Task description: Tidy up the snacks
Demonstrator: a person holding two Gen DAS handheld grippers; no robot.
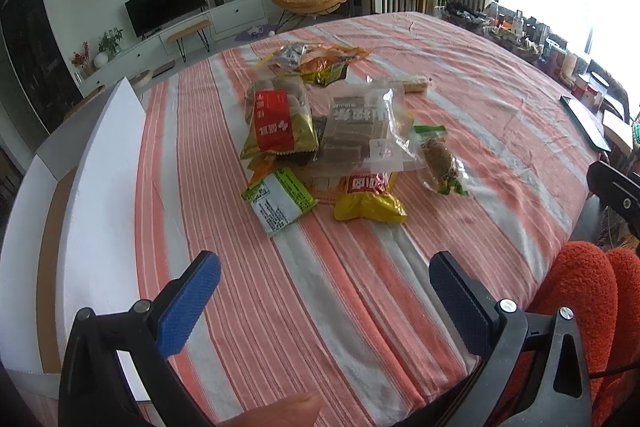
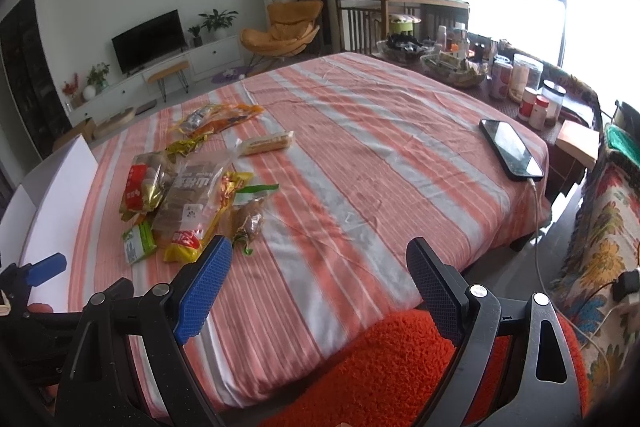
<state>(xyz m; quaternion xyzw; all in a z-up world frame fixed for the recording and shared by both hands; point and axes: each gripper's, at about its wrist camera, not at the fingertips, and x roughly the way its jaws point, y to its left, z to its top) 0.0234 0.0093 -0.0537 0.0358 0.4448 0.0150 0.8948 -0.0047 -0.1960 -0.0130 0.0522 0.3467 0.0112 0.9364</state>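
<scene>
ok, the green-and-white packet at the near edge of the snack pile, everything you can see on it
The green-and-white packet is a small flat pillow pouch of glossy film. It has a white printed panel with fine text too small to read, and a bright green border. It lies flat on the striped tablecloth, turned diagonally, at the pile's near-left corner. Its far edge seems tucked against an orange wrapper under the red-and-gold bag. The yellow bag lies to its right, apart from it. It looks sealed, and neither gripper touches it.

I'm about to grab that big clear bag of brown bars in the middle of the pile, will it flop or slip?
The clear bag of bars likely sags at its loose crinkled edges, though the bars should stiffen its middle. The glossy film may slip. Lifting it could drag the yellow packet tucked under it.
</scene>
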